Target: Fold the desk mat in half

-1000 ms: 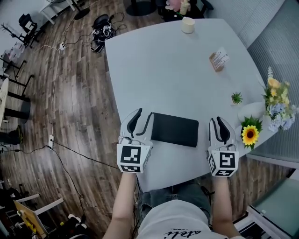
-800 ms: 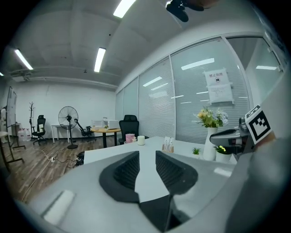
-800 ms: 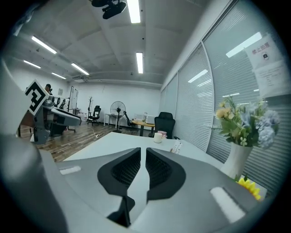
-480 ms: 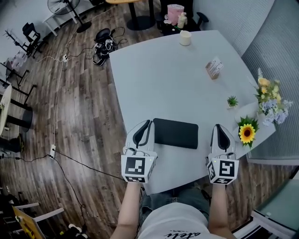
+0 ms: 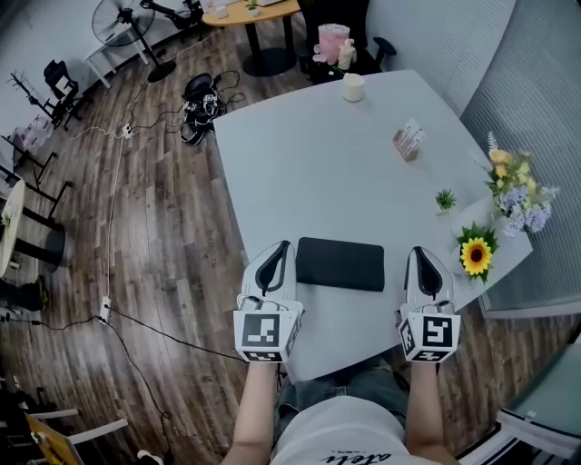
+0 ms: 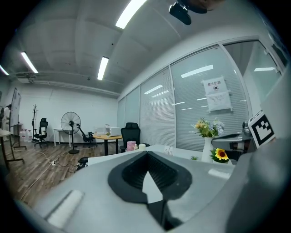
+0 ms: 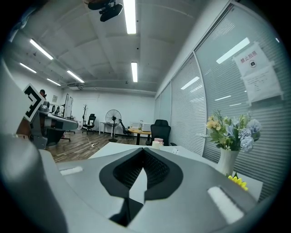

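The black desk mat (image 5: 340, 264) lies flat near the front edge of the pale grey table (image 5: 318, 163), a dark rectangle between my two grippers. My left gripper (image 5: 283, 245) hovers just off the mat's left edge, its jaws shut with nothing between them (image 6: 146, 152). My right gripper (image 5: 418, 250) is a short way off the mat's right edge, also shut and holding nothing (image 7: 143, 149). Neither gripper touches the mat. Both gripper views look level across the room over the table, and the mat is not visible in them.
A sunflower (image 5: 476, 255), a small potted plant (image 5: 445, 199) and a vase of flowers (image 5: 513, 195) stand at the table's right edge. A card stand (image 5: 407, 141) and a cup (image 5: 353, 87) sit farther back. Cables, a fan (image 5: 110, 20) and chairs are on the wood floor.
Both grippers' jaws, apart a second ago, have closed on nothing. Both hands have lifted and drawn back slightly from the mat, which stays flat on the table.
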Available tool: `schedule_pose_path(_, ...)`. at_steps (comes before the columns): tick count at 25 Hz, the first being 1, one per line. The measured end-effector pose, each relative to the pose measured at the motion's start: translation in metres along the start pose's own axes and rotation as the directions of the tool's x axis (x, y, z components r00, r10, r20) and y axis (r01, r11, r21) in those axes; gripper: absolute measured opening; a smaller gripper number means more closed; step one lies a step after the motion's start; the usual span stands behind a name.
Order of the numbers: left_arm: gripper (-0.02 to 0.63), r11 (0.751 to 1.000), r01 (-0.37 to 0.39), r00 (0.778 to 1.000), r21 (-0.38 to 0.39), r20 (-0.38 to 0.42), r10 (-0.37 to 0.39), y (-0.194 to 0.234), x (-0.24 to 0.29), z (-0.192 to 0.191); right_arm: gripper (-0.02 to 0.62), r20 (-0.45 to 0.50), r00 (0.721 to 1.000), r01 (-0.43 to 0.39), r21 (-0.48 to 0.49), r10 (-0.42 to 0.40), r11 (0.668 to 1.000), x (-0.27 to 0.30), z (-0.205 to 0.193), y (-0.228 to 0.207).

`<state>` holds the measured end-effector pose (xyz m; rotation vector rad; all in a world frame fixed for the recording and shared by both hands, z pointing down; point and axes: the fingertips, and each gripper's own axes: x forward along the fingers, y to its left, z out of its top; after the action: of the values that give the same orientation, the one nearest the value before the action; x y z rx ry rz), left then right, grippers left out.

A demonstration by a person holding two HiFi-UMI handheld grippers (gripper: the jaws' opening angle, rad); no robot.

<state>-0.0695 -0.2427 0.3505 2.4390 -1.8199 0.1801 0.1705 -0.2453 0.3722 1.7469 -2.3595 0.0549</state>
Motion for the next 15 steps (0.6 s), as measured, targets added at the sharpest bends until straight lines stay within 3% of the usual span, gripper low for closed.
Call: schedule_pose_path(15,0.0,1.0,0.008,1.0,0.002,0.01,-0.008,-0.006,-0.005,0.003,0.023,0.002,1.0,0.03,0.004,-0.03,1.0,-0.013,0.0,-0.004)
